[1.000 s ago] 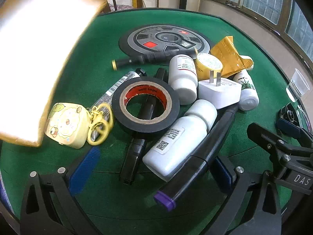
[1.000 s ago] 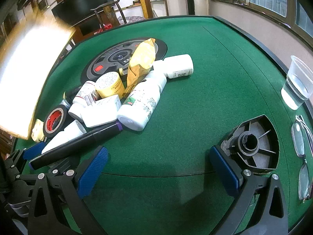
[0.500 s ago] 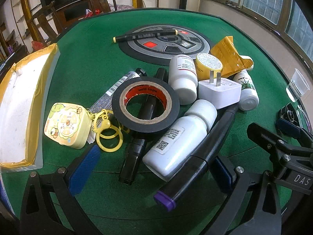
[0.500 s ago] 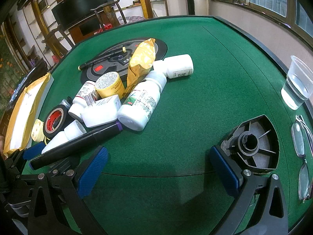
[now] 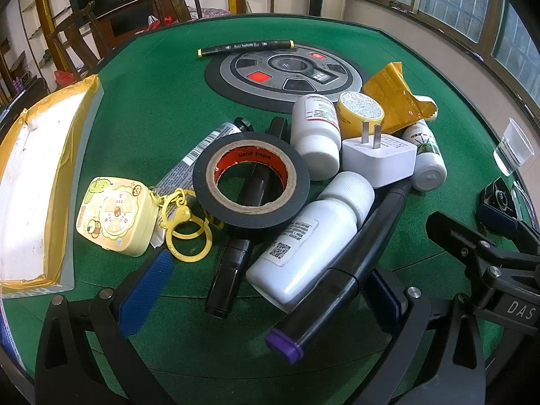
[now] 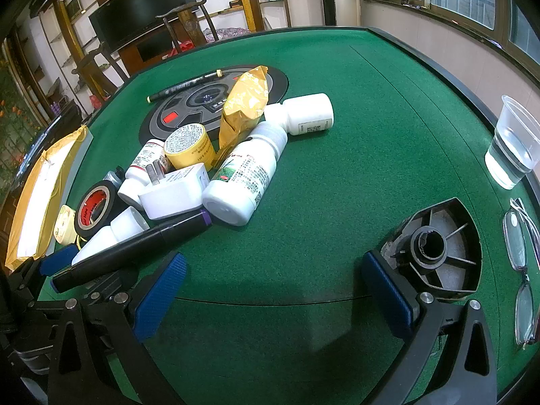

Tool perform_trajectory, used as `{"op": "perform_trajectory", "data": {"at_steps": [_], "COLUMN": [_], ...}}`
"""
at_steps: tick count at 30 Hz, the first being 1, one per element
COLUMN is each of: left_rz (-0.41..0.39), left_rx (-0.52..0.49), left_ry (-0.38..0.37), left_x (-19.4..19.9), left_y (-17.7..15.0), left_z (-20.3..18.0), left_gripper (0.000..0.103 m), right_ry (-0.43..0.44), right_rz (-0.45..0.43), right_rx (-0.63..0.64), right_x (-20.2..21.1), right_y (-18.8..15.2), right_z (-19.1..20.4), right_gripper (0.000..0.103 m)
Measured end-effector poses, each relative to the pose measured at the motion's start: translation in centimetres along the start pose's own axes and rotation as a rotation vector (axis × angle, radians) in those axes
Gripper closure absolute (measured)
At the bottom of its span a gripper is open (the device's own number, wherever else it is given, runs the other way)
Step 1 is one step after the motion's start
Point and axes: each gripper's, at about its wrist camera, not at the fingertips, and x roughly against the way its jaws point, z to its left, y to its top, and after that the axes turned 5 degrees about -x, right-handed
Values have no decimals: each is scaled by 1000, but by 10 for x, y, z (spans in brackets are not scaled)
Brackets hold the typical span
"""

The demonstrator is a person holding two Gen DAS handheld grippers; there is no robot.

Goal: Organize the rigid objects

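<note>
A heap of rigid items lies on the green felt table (image 5: 152, 108). It holds a black tape roll (image 5: 251, 182), a white bottle (image 5: 314, 243), a black marker with a purple cap (image 5: 344, 270), a white plug adapter (image 5: 379, 155), a yellow keychain toy (image 5: 114, 216), pill bottles (image 6: 244, 179) and a yellow tin (image 6: 189, 146). My left gripper (image 5: 266, 295) is open at the heap's near edge, with the bottle's base and the marker between its blue pads (image 5: 146, 292). My right gripper (image 6: 274, 298) is open over bare felt, right of the heap.
An open cardboard box (image 5: 37, 175) rests at the table's left edge. A thin black marker (image 5: 244, 47) lies by the round grey control disc (image 5: 287, 71). A black plastic housing (image 6: 435, 246), glasses (image 6: 521, 246) and a cup of water (image 6: 514, 141) sit at the right.
The cardboard box, blurred and raised a second ago, now rests flat at the left. The thin marker moved from the heap to the disc's far side. The yellow key rings shifted. Both grippers stayed put.
</note>
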Motion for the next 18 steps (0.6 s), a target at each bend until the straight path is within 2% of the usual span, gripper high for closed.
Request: {"op": "perform_trajectory", "data": {"at_steps": [18], "left_rz": [0], "left_rx": [-1], "left_ry": [-1], "left_x": [0], "left_y": [0], "left_z": [0], "left_gripper": [0], "right_ry": [0], "right_rz": [0], "right_rx": [0], "right_x": [0], "right_y": [0], "right_z": [-1], "right_gripper": [1]}}
